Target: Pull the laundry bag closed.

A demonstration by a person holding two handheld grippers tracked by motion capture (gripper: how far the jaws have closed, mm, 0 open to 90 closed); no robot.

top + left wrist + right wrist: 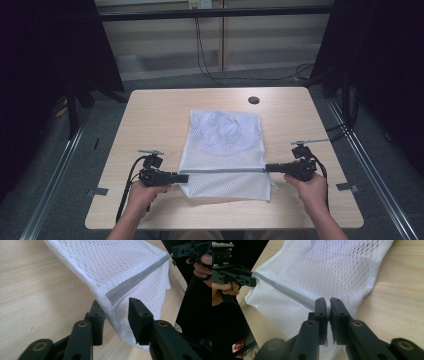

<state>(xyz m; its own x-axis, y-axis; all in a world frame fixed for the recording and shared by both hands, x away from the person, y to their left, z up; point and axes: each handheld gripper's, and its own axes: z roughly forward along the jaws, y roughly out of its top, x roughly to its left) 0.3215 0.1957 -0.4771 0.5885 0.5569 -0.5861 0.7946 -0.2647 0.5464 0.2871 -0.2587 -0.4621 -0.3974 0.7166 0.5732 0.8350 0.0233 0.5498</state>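
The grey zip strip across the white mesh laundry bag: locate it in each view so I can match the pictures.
High view: the grey zip strip runs level across the white mesh laundry bag, low in the picture.
Left gripper view: it slants from upper right down to centre.
Right gripper view: it slants from upper left to centre.
Shared landmark: the light wooden table.

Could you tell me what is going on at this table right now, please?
A person holds a gripper in each hand at either end of a white mesh laundry bag on the table. The right gripper pinches the bag's grey zipper strip, while the left gripper has its jaws apart around the corner.
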